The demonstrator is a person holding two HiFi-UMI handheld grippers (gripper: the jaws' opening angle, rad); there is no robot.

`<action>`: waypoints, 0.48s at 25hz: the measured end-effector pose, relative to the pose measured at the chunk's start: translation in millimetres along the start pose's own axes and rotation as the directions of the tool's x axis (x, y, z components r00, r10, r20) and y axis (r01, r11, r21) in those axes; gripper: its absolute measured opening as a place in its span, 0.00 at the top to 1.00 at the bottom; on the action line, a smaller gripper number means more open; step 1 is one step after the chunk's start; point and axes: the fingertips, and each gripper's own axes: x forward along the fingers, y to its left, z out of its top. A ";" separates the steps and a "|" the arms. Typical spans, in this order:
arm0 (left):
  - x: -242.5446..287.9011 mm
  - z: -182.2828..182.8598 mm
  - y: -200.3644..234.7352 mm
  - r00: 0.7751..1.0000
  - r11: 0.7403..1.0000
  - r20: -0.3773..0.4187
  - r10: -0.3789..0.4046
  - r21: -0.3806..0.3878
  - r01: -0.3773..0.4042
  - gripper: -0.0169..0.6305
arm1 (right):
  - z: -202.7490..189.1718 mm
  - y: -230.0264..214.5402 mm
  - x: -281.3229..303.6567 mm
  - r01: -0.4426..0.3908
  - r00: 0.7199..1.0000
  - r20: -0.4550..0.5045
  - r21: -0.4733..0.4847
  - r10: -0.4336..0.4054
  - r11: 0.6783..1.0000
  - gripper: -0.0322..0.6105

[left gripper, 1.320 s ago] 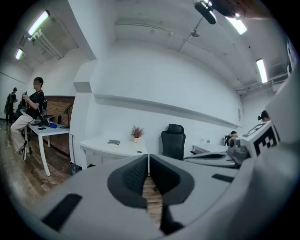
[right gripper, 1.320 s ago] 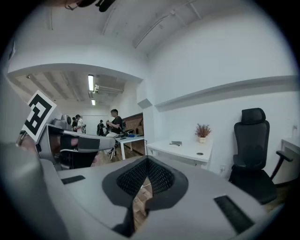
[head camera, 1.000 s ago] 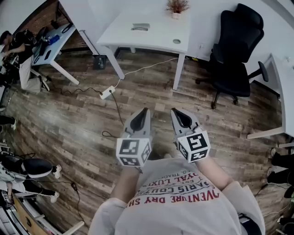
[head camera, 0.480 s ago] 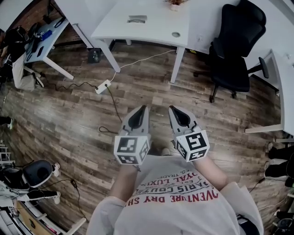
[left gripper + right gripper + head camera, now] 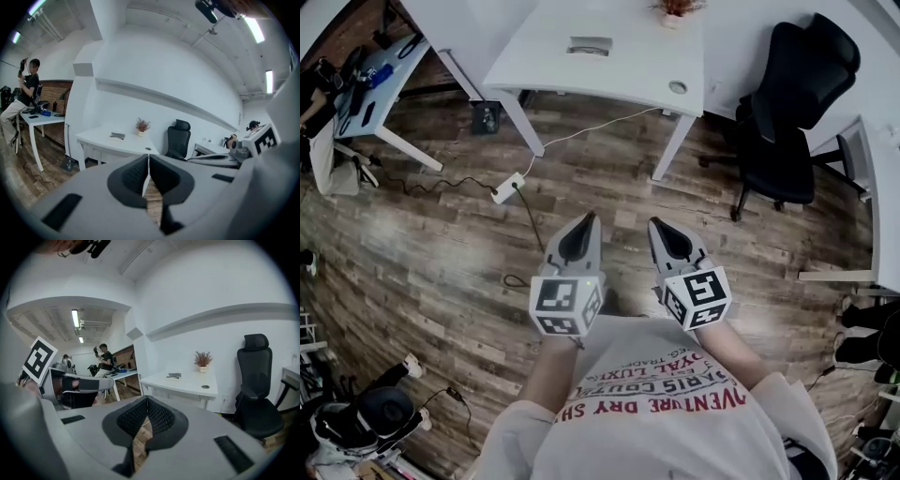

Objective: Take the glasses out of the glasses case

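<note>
The glasses case (image 5: 588, 45) lies as a small grey shape on the white tabletop (image 5: 623, 61), well apart from both tools. At this size we cannot make out the glasses themselves. A potted plant (image 5: 675, 7) stands near the case at the tabletop's far edge, and a round hole (image 5: 678, 87) sits by its near edge.

We hold the left tool (image 5: 589, 218) with its jaws pressed together, the dark pads (image 5: 136, 176) meeting in a thin seam, empty. The right tool (image 5: 657, 226) is closed the same way, its ribbed pads (image 5: 159, 417) touching at the tips and gripping nothing.

Both tools hang side by side in the air above the wooden floor (image 5: 441, 262), just in front of our chest, pointed toward the tabletop and touching nothing.

A black office chair (image 5: 792, 103) stands to the right of the tabletop, and a white power strip (image 5: 506, 187) lies on the floor to its left.
</note>
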 end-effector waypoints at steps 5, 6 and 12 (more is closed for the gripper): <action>26.9 31.3 62.7 1.000 1.000 0.010 -0.007 -0.001 0.007 0.95 | 26.3 11.5 65.1 0.011 1.000 -0.003 0.006 -0.011 1.000 0.93; 30.6 36.5 73.8 1.000 1.000 0.009 -0.010 0.001 0.010 0.95 | 31.4 14.9 76.9 0.011 1.000 -0.003 0.005 -0.011 1.000 0.93; 45.4 54.8 137.8 1.000 1.000 0.002 0.004 -0.009 -0.004 0.95 | 51.3 32.9 135.5 0.009 1.000 -0.011 -0.006 -0.009 1.000 0.93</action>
